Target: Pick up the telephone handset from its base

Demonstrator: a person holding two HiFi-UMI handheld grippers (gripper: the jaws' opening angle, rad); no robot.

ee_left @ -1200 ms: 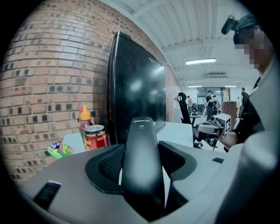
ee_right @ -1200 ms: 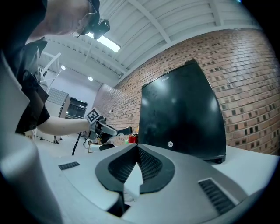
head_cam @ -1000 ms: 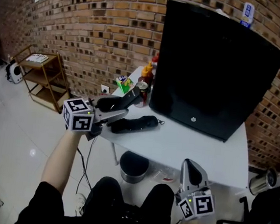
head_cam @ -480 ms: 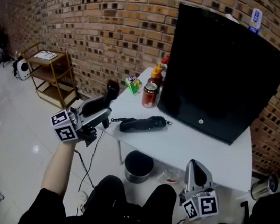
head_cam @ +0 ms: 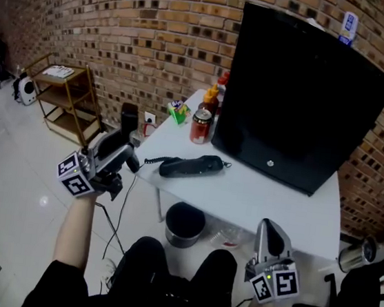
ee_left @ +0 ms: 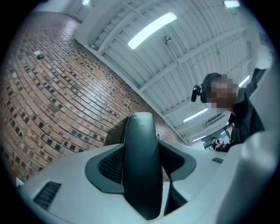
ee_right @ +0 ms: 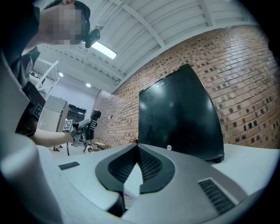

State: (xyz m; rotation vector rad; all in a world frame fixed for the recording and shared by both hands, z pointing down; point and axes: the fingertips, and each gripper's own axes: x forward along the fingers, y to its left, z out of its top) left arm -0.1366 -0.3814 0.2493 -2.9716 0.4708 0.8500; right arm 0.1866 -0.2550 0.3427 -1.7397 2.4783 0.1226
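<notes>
The black telephone base (head_cam: 190, 165) lies on the white table (head_cam: 276, 201) near its left edge, a coiled cord (head_cam: 151, 159) trailing off its left end. My left gripper (head_cam: 118, 146) is out past that edge, over the floor, shut on the black handset (head_cam: 128, 118), which sticks up beyond the jaws. In the left gripper view the handset (ee_left: 140, 144) stands upright between the two pads of the left gripper (ee_left: 140, 157), pointing towards the ceiling. My right gripper (head_cam: 269, 237) hangs low in front of the table, its jaws shut and empty; its tips (ee_right: 136, 151) meet.
A big black screen (head_cam: 303, 93) fills the back of the table. A red can (head_cam: 201, 126), sauce bottles (head_cam: 211, 99) and a green packet (head_cam: 177, 113) stand at the back left corner. A bin (head_cam: 184, 226) sits under the table, a wooden trolley (head_cam: 67, 96) at the left wall.
My left gripper has carried the handset left and away from the table edge, tilting it more upright. The base stays on the table. The right gripper has not moved.
</notes>
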